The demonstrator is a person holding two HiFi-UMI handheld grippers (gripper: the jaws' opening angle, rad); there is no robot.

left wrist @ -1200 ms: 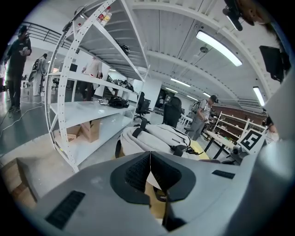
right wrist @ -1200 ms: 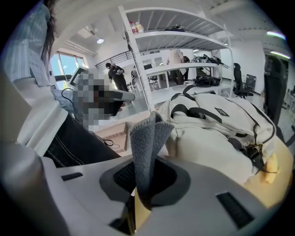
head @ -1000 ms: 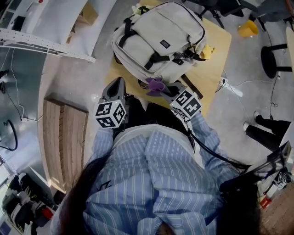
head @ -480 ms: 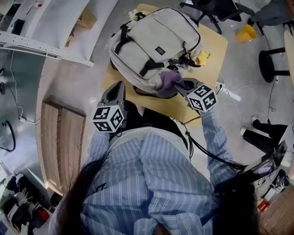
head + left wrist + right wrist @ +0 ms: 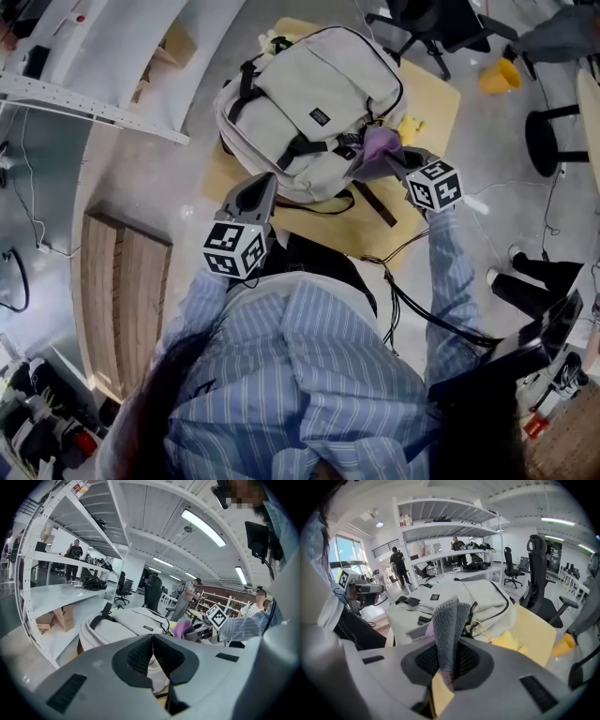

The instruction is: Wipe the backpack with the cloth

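one cloth (image 5: pixel 378 145) sits clamped in right claw (image 5: pixel 394 162), beside backpack (image 5: pixel 309 94).

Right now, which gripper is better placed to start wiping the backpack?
Right. The right gripper is shut on the cloth, beside the backpack; the left gripper is shut and holds nothing.

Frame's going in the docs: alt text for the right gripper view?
The right gripper has its jaws shut on a grey cloth that stands up between them, just in front of a beige backpack lying on a pale wooden table. An office chair stands at right, shelves behind.
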